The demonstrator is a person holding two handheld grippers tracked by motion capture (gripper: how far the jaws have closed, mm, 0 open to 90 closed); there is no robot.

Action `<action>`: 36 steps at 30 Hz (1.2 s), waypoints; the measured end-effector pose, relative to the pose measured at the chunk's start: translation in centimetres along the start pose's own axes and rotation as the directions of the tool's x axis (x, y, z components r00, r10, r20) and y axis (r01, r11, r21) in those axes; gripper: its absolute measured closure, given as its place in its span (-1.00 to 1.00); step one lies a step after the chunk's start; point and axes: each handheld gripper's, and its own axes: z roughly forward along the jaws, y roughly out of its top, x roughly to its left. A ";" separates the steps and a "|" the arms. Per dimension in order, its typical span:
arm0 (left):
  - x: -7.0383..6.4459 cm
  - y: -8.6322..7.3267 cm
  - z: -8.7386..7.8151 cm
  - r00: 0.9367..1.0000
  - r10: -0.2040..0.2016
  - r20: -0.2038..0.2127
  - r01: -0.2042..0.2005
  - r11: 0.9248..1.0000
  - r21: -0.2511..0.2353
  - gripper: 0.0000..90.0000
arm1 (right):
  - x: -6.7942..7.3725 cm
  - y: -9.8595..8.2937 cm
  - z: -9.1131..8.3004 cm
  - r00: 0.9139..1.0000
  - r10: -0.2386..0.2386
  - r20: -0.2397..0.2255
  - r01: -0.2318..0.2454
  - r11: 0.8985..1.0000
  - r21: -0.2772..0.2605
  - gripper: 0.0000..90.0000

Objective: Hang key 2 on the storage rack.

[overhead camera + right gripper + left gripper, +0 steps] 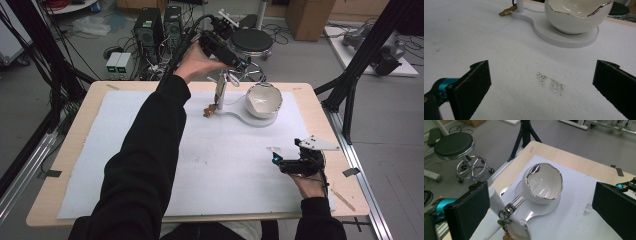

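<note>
A white egg-shaped bowl (263, 100) with a silver rim stands on a white curved base (235, 113) at the back of the table. A thin white post (220, 91) rises from the base's left end, and a gold charm (208, 111) lies at its foot. My left gripper (239, 62) hovers above the post, open, its jaws wide apart around the bowl (544, 183) and a metal keyring (507, 210) on the post. My right gripper (276, 155) rests open near the table's right side, facing the bowl (576, 17) and the charm (507, 10), with nothing between its jaws.
A white foam mat (210, 160) covers the wooden table (80, 135). A dark speckled smudge (550, 83) marks the mat ahead of the right gripper. A black stool (251, 40), computer towers (150, 27) and cables stand on the floor behind. Black frame legs (350, 80) stand at the right.
</note>
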 end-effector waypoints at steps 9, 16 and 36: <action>1.0 -3.4 -0.8 0.999 -0.035 -0.021 0.035 0.999 0.012 -0.96 | 0.1 0.0 0.1 1.000 -0.005 0.004 0.004 1.000 0.009 -0.99; 1.5 -5.7 -1.5 0.998 -0.058 -0.033 0.059 0.998 0.016 -0.96 | 0.0 -0.1 0.2 1.000 -0.004 0.007 0.004 1.000 0.013 -0.99; 2.4 -13.5 -5.8 0.988 -0.113 -0.107 0.113 0.994 -0.001 -0.96 | 0.2 -0.3 0.1 1.000 -0.011 0.018 0.010 0.999 0.031 -0.98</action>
